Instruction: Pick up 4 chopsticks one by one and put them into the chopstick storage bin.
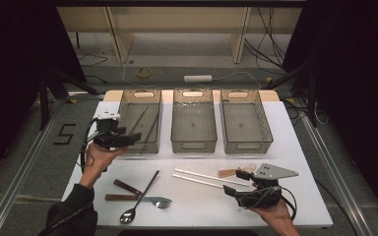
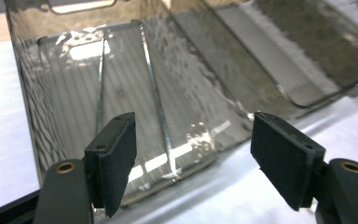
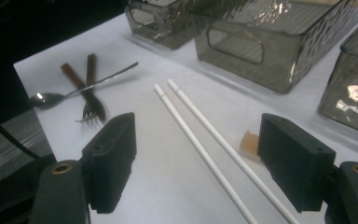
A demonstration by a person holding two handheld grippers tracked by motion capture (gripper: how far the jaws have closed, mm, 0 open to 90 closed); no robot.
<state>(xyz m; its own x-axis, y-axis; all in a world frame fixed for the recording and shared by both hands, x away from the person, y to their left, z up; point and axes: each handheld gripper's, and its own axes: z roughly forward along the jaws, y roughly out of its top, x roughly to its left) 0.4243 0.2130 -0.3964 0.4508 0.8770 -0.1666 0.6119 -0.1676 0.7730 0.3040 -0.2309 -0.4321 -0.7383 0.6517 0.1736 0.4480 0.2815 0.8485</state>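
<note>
Left claw (image 1: 137, 138) held at the near edge of the left bin (image 1: 126, 105), jaws wide apart with nothing between them. No earlier picture to compare. Inside that smoky, see-through bin, two thin metal chopsticks (image 2: 156, 100) lying lengthwise on the floor, seen through the rippled front wall in the left gripper view; near ends blurred by glare, far ends faint under a bright reflection. In the high view, barely readable as two dark lines (image 1: 145, 125) behind the bin wall. Middle bin (image 1: 192, 142) and right bin (image 1: 246, 145) beside it, contents hard to judge through the tinted plastic; in the left gripper view both smeared and cut off at the top right.

Right claw (image 1: 243, 174) low over the near right of the white worktop (image 1: 197, 211), jaws also apart and holding nothing, partly covered from above by its grey three-cornered plate. Between and beyond its jaws in the right gripper view, two white chopsticks (image 3: 200, 135) lying side by side, near ends cut off by the bottom edge. Small brown wooden piece (image 3: 251, 143) just beside them, half hidden behind the right jaw; shape unclear. Farther left, a spoon (image 3: 74, 91) crossing two brown-handled pieces, one clearly a fork (image 3: 92, 105), the other's head hidden beneath.
</note>
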